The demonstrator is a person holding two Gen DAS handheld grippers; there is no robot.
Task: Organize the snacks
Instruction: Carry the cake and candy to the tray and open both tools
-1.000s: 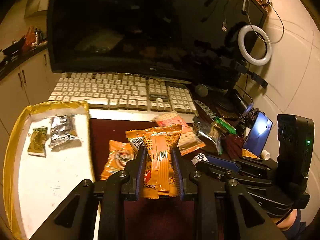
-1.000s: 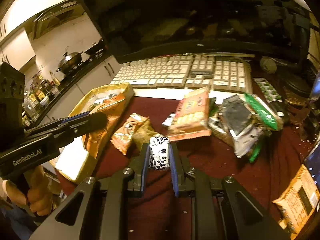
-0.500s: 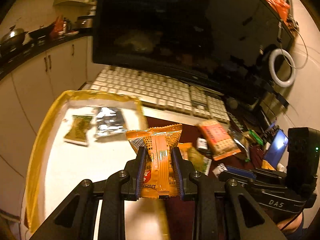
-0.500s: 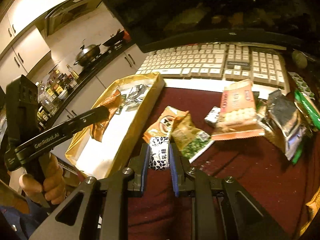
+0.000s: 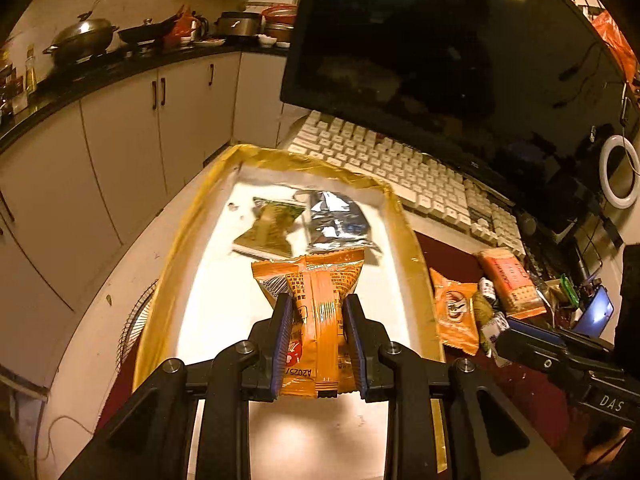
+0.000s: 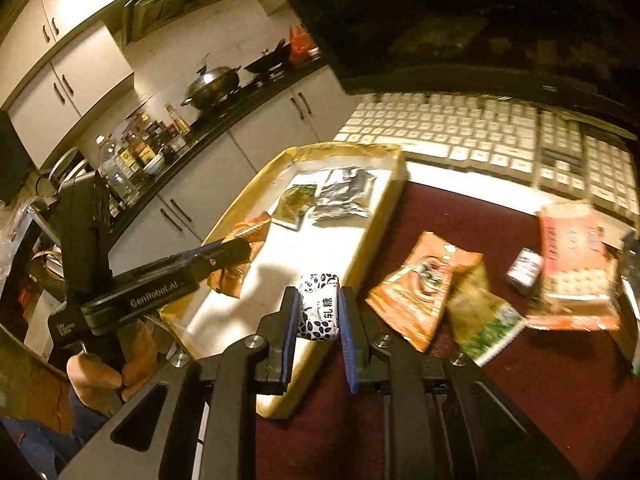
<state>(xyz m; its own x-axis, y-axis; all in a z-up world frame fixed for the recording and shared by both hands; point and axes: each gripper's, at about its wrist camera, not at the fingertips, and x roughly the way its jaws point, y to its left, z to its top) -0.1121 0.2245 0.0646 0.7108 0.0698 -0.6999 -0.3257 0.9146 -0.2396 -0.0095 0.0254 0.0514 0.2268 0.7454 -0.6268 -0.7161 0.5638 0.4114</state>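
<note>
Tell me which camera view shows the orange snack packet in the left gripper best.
Left wrist view: the orange snack packet fills the centre, clamped in the left gripper. The right wrist view shows only a crumpled side of it, partly behind the fingers.

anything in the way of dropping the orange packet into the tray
Nothing visible does. The left claw holds the orange packet over bare white tray floor; the green packet and silver packet lie farther back.

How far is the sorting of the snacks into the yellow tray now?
Done: a green packet and a silver packet lie in the tray. In hand: the left gripper holds an orange packet, the right gripper a milk candy. Left: several packets on the red mat.
</note>
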